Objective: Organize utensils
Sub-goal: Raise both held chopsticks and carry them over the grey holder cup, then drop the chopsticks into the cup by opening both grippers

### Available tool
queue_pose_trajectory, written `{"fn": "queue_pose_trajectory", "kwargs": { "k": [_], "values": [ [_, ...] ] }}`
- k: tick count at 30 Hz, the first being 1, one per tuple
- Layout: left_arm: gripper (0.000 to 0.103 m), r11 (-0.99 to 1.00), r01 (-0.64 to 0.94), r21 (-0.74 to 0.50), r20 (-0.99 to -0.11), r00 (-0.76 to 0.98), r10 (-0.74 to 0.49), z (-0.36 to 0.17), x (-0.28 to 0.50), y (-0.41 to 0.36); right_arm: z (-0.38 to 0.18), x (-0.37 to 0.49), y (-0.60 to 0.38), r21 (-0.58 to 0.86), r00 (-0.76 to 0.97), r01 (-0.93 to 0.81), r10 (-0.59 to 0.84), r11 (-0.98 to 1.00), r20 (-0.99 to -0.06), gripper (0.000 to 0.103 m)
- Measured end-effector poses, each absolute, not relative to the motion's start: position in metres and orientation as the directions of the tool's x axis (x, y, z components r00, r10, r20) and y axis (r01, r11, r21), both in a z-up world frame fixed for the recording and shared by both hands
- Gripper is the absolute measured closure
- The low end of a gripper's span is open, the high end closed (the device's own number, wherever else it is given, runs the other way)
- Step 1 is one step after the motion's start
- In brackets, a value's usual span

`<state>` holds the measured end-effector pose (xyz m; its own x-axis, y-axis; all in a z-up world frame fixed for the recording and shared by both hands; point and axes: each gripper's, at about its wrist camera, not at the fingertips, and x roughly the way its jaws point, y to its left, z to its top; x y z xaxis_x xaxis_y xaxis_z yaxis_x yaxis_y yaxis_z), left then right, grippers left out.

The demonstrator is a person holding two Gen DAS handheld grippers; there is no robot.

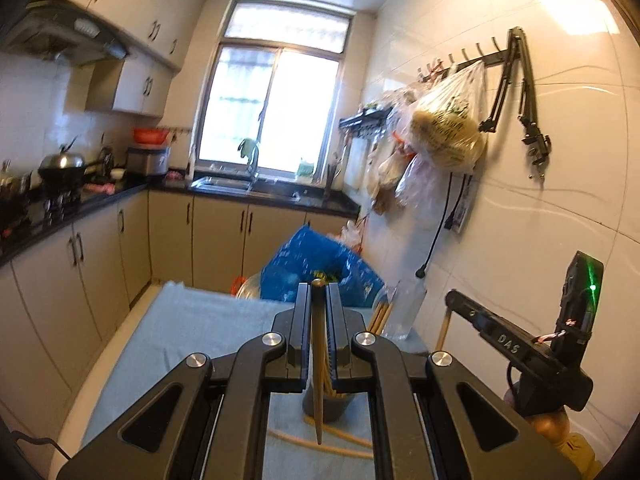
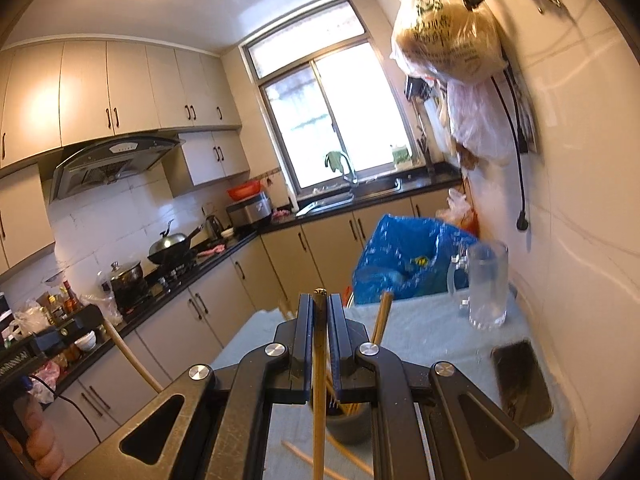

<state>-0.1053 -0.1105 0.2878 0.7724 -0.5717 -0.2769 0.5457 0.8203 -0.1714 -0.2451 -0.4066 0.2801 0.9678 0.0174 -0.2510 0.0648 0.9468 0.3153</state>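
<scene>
My left gripper (image 1: pixel 319 292) is shut on a dark brown chopstick (image 1: pixel 319 360) that hangs down between its fingers. Below it a dark grey cup (image 1: pixel 340 408) with more chopsticks stands on the pale blue cloth (image 1: pixel 192 328). Loose chopsticks (image 1: pixel 340 438) lie beside the cup. My right gripper (image 2: pixel 320 300) is shut on another brown chopstick (image 2: pixel 319 400), above the same cup (image 2: pixel 356 424). Two loose chopsticks (image 2: pixel 308 460) lie on the cloth (image 2: pixel 432 344). In the left wrist view the right gripper (image 1: pixel 456 300) shows at the right, with a pale stick (image 1: pixel 443 330) under it.
A clear glass mug (image 2: pixel 486 288) and a dark phone (image 2: pixel 520 384) sit on the cloth's right side near the tiled wall. A blue plastic bag (image 2: pixel 400 264) stands beyond the table's far edge. Counters with cabinets (image 1: pixel 80 248) run along the left. Bags (image 1: pixel 448 136) hang from wall hooks.
</scene>
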Motion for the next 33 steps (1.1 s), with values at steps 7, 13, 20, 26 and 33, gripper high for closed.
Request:
{"fn": "queue_pose_trajectory", "kwargs": {
  "k": [7, 13, 20, 26, 33],
  "values": [
    [0.097, 0.819, 0.557, -0.139, -0.254, 0.779, -0.573, 0.314, -0.069, -0.153, 0.314, -0.219, -0.405, 0.280, 0.986, 0.086, -0.042, 0.956, -0.160, 0.096],
    [0.097, 0.809, 0.558, -0.185, -0.286, 0.757, -0.588, 0.309, -0.023, -0.186, 0.323, -0.189, -0.400, 0.213, 0.988, 0.135, -0.116, 0.968, -0.101, 0.095],
    [0.097, 0.823, 0.520, -0.228, -0.369, 0.736, -0.567, 0.265, 0.019, -0.211, 0.291, -0.153, -0.414, 0.233, 0.977, 0.189, -0.158, 0.954, -0.143, 0.095],
    [0.097, 0.839, 0.490, -0.236, -0.441, 0.716, -0.542, 0.229, 0.036, -0.218, 0.255, -0.138, -0.432, 0.283, 0.961, 0.219, -0.156, 0.934, -0.227, 0.095],
    [0.096, 0.845, 0.465, -0.263, -0.462, 0.709, -0.533, 0.220, 0.034, -0.211, 0.236, -0.139, -0.438, 0.313, 0.954, 0.204, -0.117, 0.928, -0.277, 0.094]
  ]
}}
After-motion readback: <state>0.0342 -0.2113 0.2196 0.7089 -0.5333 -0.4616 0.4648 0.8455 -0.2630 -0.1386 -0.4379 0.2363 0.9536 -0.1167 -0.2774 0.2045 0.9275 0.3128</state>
